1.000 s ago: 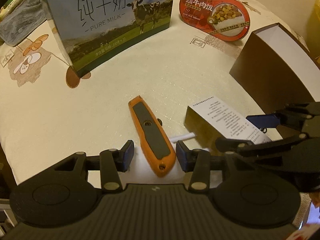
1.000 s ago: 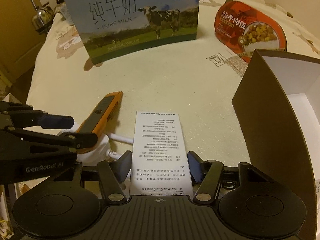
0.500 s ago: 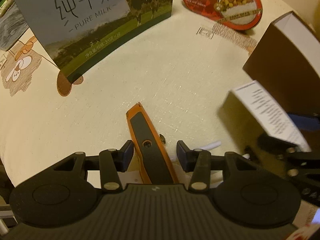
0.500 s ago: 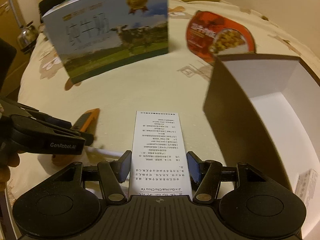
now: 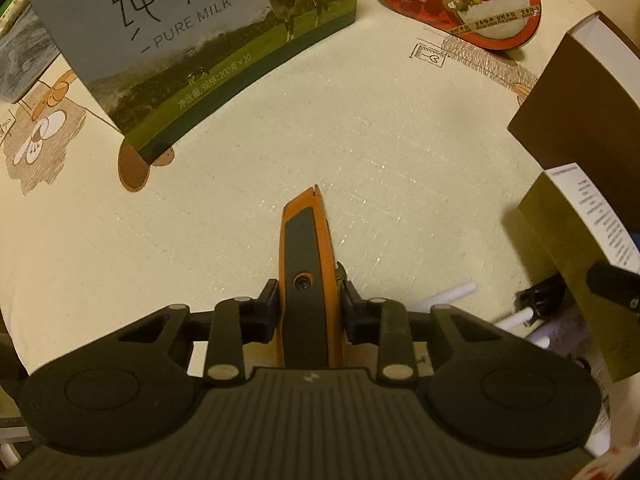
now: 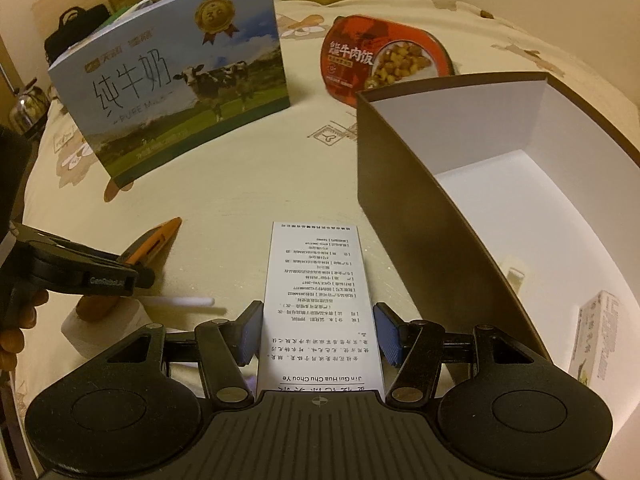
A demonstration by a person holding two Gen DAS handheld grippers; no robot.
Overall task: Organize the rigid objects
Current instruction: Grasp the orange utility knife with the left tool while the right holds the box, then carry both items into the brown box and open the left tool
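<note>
Left gripper just closed, pinching orange utility knife on tabletop; right gripper clamping small printed carton beside open brown box.

Warm dim light on a cream tablecloth (cartoon-printed).

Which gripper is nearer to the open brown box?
Right. The right gripper, holding a small printed carton, sits beside the brown box; the left gripper is farther off, clamped on the orange utility knife.
</note>
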